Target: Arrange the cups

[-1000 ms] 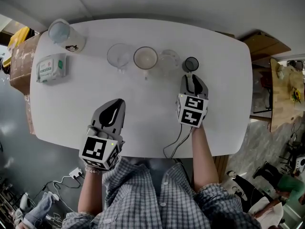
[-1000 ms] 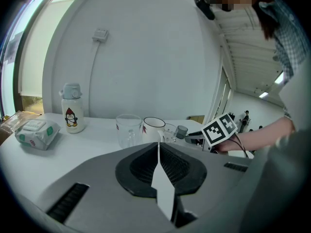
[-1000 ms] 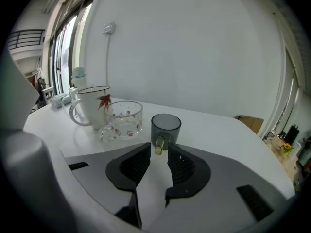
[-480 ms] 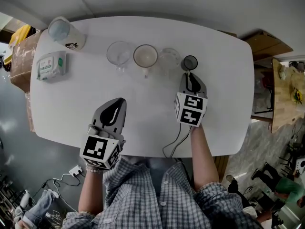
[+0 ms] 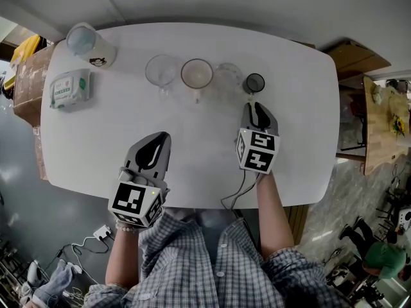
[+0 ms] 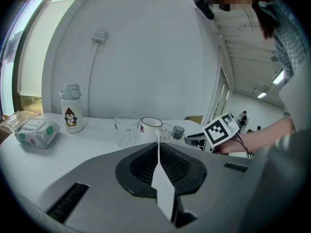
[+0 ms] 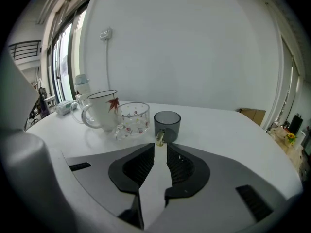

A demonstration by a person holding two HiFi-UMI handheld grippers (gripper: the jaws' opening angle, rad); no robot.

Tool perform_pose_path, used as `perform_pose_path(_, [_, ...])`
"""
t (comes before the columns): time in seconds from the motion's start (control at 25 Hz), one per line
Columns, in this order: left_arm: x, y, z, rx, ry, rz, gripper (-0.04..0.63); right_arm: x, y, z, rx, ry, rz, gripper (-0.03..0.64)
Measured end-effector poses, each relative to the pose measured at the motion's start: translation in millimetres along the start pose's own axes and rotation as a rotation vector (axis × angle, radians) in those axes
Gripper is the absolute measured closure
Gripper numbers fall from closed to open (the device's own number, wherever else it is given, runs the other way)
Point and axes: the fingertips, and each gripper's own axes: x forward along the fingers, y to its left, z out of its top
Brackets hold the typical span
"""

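Nearest the camera, the person's checked shirt [image 5: 212, 262] fills the bottom of the head view, both forearms reaching out over the white table [image 5: 308, 140]. On the near left, the left gripper [image 6: 158, 134] hovers over bare tabletop with its jaws pressed together and nothing between them, well short of the cups. Over on the right, the right gripper [image 7: 160, 143] points slightly downward toward the far side, a cable [image 5: 234, 194] trailing back off the near edge. Its jaws are drawn in to a narrow gap, clamped on the near-facing handle of the small grey cup [image 7: 167, 123]. That cup stands upright on the table at the right end of a row running left to right across the far half. Just to its left, with a sliver of table showing between them, is the dotted glass cup [image 7: 132, 118]. Next comes the white mug [image 7: 103, 108] with a red leaf on its side, close against the dotted cup; whether they touch cannot be told. At the left end of the row is the clear glass mug [image 5: 160, 71], a little apart from the white one. Farther left, well apart from the row, a pack of wipes [image 5: 69, 88] lies flat near the table's left edge. At the far left corner a penguin bottle [image 5: 90, 45] stands upright.
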Motion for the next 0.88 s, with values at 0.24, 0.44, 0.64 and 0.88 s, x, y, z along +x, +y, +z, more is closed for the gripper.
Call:
perform_pose_path(0.24, [-13,4,14,0.025,-0.036,-0.01,0.574,-47,-3,15,0.009,-0.071,-0.038,0.554])
perform_pose_path(0.44, [-31,10,38,0.049,-0.092,-0.008,0.574,-94,4,44,0.029,-0.154,0.006,0.555])
perform_pose_path(0.64, [-53,11,56,0.076,-0.134,-0.016,0.578,-132,23,70,0.064,-0.236,0.089,0.574])
perform_pose_path(0.88, [-74,1,70,0.101,-0.163,-0.039,0.58,-159,64,96,0.085,-0.3,0.207,0.579])
